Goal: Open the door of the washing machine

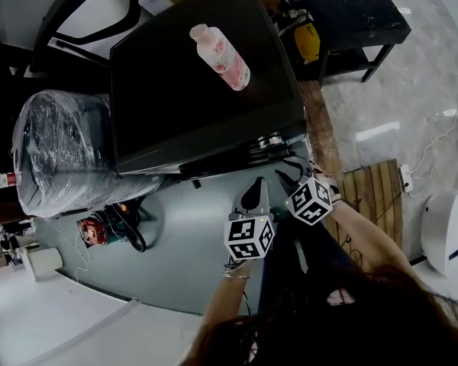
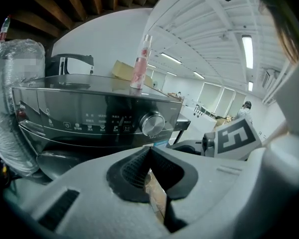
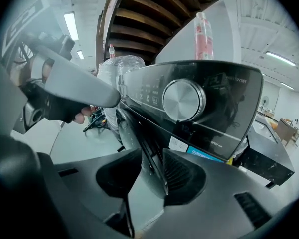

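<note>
Head view: looks down on the washing machine (image 1: 198, 90) top and hides the door. Right gripper view: shows the right gripper (image 3: 152, 156) spread wide around the door (image 3: 127, 128) edge, low on the front, not squeezing it. Left gripper view: shows the left gripper (image 2: 149, 151) pressed together, holding nothing. Seems barely begun: still need to pinch that edge and swing it out.
</note>
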Demonstrator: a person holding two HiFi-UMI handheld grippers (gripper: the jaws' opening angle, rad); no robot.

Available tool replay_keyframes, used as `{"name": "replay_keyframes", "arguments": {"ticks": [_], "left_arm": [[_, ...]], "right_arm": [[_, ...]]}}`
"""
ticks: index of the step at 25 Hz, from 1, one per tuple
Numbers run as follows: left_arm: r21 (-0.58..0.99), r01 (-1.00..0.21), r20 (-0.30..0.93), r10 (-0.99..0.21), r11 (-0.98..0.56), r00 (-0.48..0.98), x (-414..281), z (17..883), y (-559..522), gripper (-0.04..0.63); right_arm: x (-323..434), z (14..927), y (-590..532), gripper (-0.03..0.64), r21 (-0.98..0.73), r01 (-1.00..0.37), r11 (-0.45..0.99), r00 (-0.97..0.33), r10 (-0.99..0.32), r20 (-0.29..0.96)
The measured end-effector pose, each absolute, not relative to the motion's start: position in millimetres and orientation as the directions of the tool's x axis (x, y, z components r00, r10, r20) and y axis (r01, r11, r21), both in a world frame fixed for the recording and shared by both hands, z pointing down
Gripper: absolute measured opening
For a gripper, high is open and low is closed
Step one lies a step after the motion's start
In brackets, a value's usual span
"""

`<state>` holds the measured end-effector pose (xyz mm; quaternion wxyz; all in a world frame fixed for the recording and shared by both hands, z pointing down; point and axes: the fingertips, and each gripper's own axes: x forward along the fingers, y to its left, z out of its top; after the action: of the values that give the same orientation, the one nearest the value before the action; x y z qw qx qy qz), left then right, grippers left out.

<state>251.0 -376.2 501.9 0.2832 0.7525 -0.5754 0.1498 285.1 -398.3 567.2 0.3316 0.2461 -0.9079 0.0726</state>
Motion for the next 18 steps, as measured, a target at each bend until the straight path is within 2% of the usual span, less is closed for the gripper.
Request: {"name": "replay_keyframes", "arguments": {"ticks": [18], "left_arm": [[0.252, -0.956, 0.627, -0.727, -0.149, 0.279, 235.6, 559.1, -381.1, 0.012]], "right_arm": [[277.0, 656.4, -412.6, 0.135, 0.053, -0.424, 0.904, -0.59, -0.321, 0.741]]}}
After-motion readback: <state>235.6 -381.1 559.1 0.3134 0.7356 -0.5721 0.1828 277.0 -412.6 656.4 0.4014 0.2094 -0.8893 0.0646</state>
